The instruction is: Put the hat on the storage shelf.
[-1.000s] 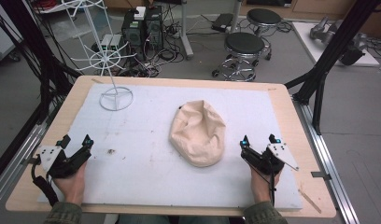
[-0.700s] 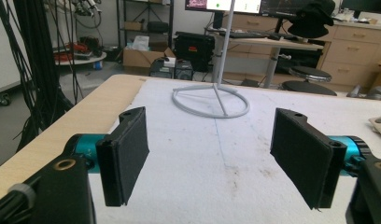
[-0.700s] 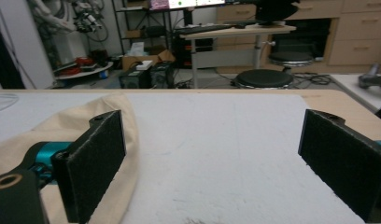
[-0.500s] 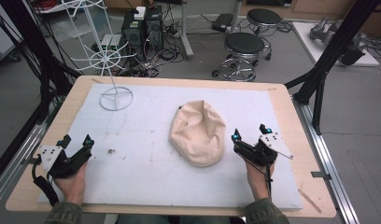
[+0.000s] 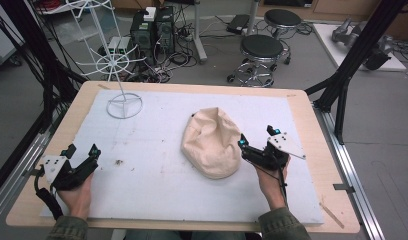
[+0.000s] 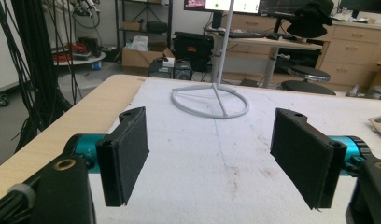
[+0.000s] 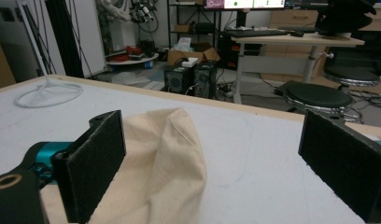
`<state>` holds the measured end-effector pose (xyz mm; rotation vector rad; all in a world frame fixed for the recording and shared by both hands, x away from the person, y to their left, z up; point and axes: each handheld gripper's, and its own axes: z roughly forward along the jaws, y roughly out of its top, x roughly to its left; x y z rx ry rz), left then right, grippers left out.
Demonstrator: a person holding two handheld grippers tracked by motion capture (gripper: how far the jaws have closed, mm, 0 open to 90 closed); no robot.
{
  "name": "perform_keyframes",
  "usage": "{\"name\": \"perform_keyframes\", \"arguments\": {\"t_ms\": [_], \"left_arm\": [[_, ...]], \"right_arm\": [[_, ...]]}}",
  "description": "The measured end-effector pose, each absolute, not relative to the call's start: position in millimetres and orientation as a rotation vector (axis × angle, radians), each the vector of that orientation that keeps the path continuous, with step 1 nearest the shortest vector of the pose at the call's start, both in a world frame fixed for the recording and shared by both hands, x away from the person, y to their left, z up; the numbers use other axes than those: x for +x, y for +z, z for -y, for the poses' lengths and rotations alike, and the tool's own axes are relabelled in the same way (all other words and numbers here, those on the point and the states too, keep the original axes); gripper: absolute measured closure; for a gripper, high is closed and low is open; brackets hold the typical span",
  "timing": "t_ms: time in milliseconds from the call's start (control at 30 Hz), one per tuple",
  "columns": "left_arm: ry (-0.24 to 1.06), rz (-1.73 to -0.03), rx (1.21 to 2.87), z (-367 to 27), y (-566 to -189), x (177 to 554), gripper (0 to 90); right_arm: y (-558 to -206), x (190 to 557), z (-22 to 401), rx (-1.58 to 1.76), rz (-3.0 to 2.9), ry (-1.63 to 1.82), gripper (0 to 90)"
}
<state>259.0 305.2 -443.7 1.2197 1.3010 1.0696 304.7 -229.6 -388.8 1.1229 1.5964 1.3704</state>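
Here, a cream cloth hat (image 5: 212, 142) lies crumpled mid-table on the white mat (image 5: 157, 195), just beside the wide-open, empty right gripper (image 5: 258, 143) at its right edge, well apart from the equally open, empty left gripper (image 5: 82, 151).

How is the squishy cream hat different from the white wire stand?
The soft cream cloth hat lies slumped mid-table beside the right gripper; the thin white wire stand rises stiff and upright at the far left corner. The hat is solid fabric; the stand is see-through wire. Both sit on the white mat.
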Motion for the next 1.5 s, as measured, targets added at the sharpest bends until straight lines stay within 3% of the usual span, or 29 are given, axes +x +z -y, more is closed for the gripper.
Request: {"name": "perform_keyframes", "arguments": {"t_ms": [667, 1500], "left_arm": [[1.069, -1.311, 1.211, -307, -443, 254, 27.7], [1.056, -1.3, 1.214, -308, -443, 253, 27.7]], "right_arm": [[-361, 335, 190, 1.063, -1.789, 1.43, 6.4], [-388, 352, 120, 0.952, -2.247, 1.238, 6.4]]}}
